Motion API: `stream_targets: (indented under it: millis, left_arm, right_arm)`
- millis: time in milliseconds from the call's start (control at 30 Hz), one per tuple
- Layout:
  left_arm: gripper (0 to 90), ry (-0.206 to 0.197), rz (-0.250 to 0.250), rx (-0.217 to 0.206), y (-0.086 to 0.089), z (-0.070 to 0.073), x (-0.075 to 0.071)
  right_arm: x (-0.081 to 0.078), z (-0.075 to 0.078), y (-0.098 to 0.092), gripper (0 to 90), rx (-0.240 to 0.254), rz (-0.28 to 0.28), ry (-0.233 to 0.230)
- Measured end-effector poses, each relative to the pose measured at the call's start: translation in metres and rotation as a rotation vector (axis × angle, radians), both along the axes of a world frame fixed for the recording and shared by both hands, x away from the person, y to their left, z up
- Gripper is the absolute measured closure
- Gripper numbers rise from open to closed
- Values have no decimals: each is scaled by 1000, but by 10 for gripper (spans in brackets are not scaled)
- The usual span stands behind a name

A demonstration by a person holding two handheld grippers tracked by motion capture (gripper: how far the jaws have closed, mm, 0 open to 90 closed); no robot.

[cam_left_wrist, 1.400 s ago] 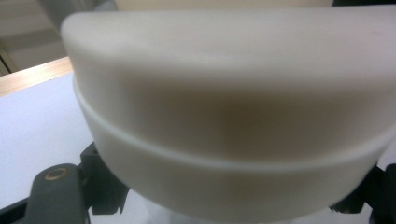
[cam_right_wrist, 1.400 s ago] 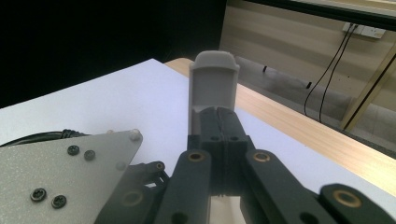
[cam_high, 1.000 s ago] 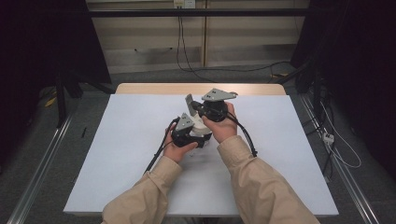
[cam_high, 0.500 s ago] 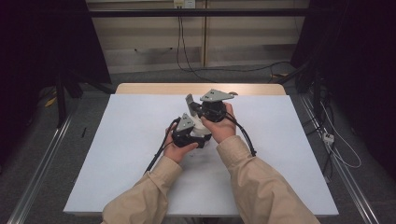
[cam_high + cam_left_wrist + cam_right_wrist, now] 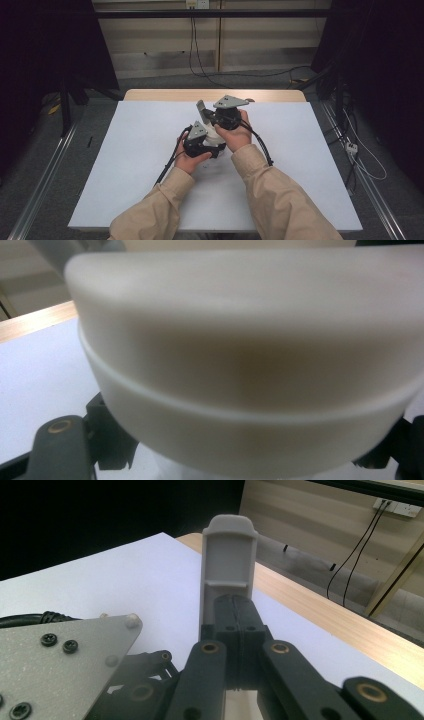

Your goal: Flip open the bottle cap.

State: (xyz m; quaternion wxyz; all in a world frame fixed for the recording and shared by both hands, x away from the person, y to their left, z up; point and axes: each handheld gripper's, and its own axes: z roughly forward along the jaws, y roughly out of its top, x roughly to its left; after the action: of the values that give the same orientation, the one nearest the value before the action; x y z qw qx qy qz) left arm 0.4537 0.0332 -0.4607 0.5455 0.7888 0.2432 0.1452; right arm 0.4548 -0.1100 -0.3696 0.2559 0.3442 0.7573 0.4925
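Observation:
Both of the person's hands meet at the middle of the white table (image 5: 125, 165). My right gripper (image 5: 207, 119) (image 5: 236, 605) has its black jaws pressed together on the lower end of a grey flat plastic piece (image 5: 201, 111) (image 5: 229, 555), which stands upright out of them. My left gripper (image 5: 211, 143) sits just below and in front of it, holding a white rounded piece (image 5: 217, 138) (image 5: 240, 365). That piece is so close to the left gripper's camera that it hides the fingertips. The left gripper's grey top plate (image 5: 60, 665) shows in the right gripper view.
A wooden strip (image 5: 165, 95) (image 5: 350, 625) runs along the table's far edge. Cables (image 5: 200, 60) hang down the wall behind it and lie on the floor. Metal rails (image 5: 40, 185) flank the table, and a black cable (image 5: 167, 167) trails from the left gripper.

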Motion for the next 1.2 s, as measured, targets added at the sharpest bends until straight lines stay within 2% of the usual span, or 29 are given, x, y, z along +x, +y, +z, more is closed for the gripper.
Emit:
stream_targets:
  millis: [400,433,533,633,800,1000,1200]
  left_arm:
    - [187,0,-2,-2,0,0,0]
    - [187,-4,18,-2,-1,0,0]
    - [187,-14,24,6,0,0,0]
    - [187,-8,16,2,-1,0,-1]
    - [188,-7,14,2,-1,0,-1]
    - [187,6,10,-7,1,0,1]
    - [187,11,14,-14,1,-1,1]
  right_arm:
    - [3,-3,0,900,9,-1,9]
    - [4,-4,1,900,11,-2,9]
    - [5,-5,2,900,11,-3,12]
    - [6,-6,3,900,12,-1,18]
    - [9,-10,4,900,15,0,55]
    - [9,-11,7,900,-32,8,66]
    - [9,-10,6,900,-44,15,67]
